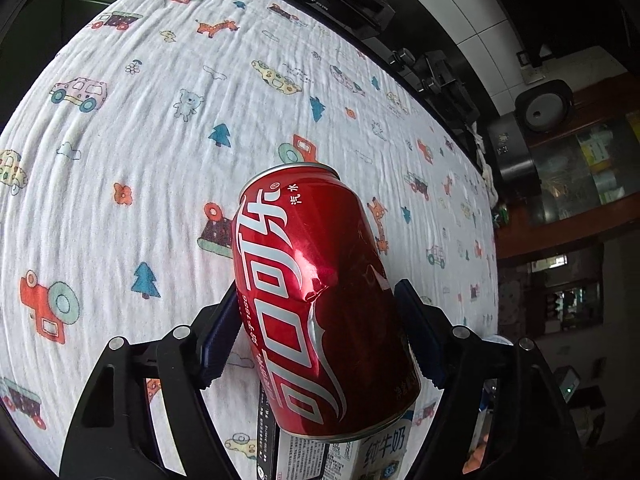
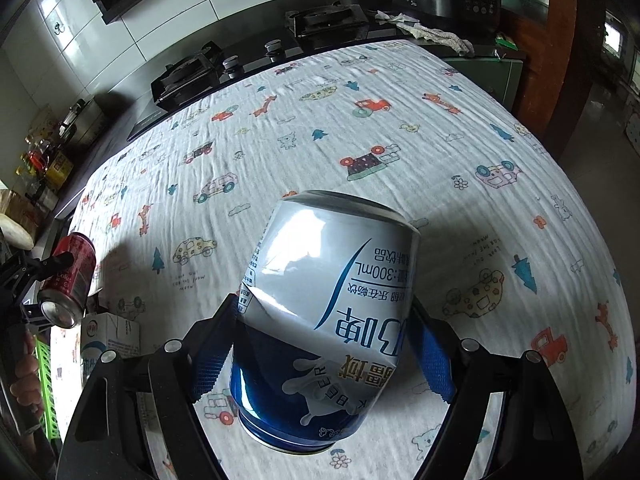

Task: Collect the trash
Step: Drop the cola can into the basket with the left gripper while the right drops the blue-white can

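Note:
My left gripper [image 1: 316, 316] is shut on a dented red cola can [image 1: 320, 300] and holds it above the table. The red can also shows in the right wrist view [image 2: 68, 280], at the far left, held in the left gripper [image 2: 44, 280]. My right gripper [image 2: 324, 340] is shut on a crumpled white-and-blue beer can [image 2: 324, 312], lifted over the cloth. A white milk carton [image 1: 352, 456] lies under the red can; it also shows in the right wrist view [image 2: 110, 336] on the table's left edge.
A white tablecloth with cartoon prints [image 2: 360, 140] covers the table. A green basket [image 2: 46, 384] stands beyond the table's left edge. A gas stove [image 2: 248, 52] and a rag [image 2: 432, 32] are on the counter behind. Bottles [image 2: 44, 152] stand at the far left.

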{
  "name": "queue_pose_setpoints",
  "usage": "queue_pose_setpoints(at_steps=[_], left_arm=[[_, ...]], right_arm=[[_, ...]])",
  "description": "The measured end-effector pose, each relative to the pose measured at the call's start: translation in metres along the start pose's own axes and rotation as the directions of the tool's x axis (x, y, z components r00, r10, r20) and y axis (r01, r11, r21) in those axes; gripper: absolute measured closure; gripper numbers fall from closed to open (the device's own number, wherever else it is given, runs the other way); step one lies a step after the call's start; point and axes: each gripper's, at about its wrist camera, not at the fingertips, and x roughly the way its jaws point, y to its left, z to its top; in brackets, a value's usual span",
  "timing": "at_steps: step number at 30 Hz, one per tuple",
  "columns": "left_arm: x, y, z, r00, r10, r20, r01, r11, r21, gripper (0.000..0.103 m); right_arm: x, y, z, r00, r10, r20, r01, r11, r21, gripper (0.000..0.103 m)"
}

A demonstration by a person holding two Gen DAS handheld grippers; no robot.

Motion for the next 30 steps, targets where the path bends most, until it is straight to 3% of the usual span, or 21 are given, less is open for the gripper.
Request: queue_pose_setpoints(at_steps=[10, 16, 21, 30], left_arm=[[-0.055, 0.013, -0.013, 0.998, -0.01, 0.06, 0.007, 0.999, 0.05, 0.03], [-0.11, 0.04, -0.023, 0.99, 0.034, 0.137, -0.045, 0.996, 0.075, 0.03], [-0.161, 0.07, -0.034, 0.973, 0.101, 0.207, -0.123, 0.987, 0.1, 0.03], [-0.237, 0.15, -0.054, 0.923, 0.25, 0.291, -0.269, 0.963, 0.027, 0.03]], right_arm=[[-0.026, 0.053, -0.016, 0.996, 0.089, 0.017, -0.087, 0.993, -0.085, 0.025], [-0.045, 0.104, -0.028, 0.987, 0.16, 0.024, -0.154, 0.974, -0.163, 0.025], [-0.054, 0.156, -0.04, 0.975, 0.224, 0.009, -0.215, 0.947, -0.236, 0.025], [-0.061, 0.248, -0.066, 0.94, 0.337, -0.048, -0.332, 0.879, -0.342, 0.025]])
